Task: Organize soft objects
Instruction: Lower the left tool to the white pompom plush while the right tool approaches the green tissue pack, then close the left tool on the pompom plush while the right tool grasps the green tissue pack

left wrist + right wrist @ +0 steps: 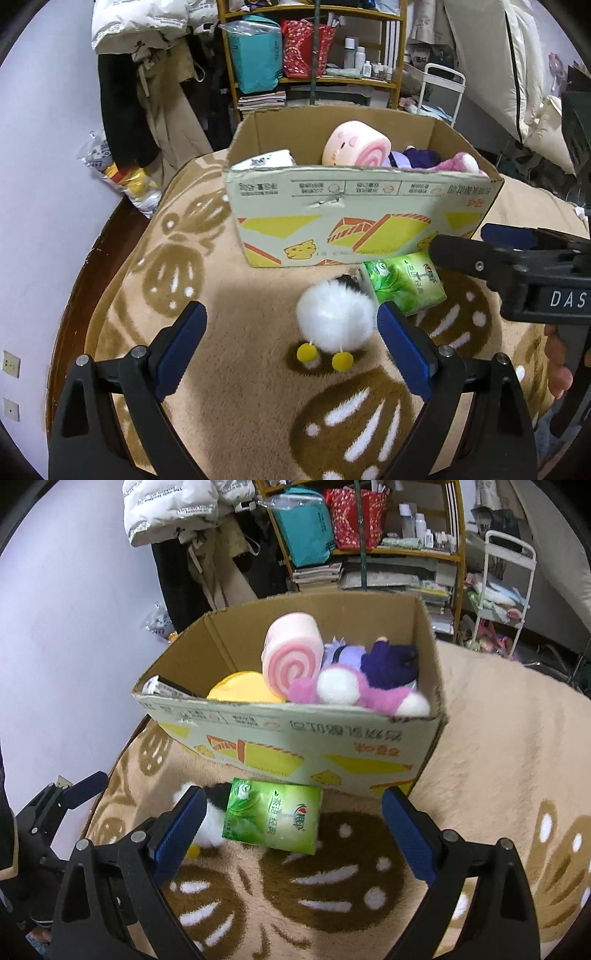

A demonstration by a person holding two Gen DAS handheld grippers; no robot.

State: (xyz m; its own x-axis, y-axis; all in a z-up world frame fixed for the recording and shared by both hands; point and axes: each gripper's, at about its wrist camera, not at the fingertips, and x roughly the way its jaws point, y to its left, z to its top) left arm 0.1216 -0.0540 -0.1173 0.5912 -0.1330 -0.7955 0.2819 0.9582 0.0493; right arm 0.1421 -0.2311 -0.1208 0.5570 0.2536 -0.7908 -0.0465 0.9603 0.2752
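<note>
One white fluffy toy and one green tissue pack lie touching — just before the cardboard box, bare blanket nearer. Both grippers — left gripper, right gripper — spread wide, empty.

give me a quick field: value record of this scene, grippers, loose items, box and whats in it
left gripper: open, jaws either side of white fluffy pom-pom toy with yellow feet
right gripper: open, green plastic tissue pack between its jaws
loose items: toy and pack side by side on beige patterned fleece blanket
open cardboard box: behind both
box contents: pink swirl roll plush, purple plush, pink-and-white plush
</note>
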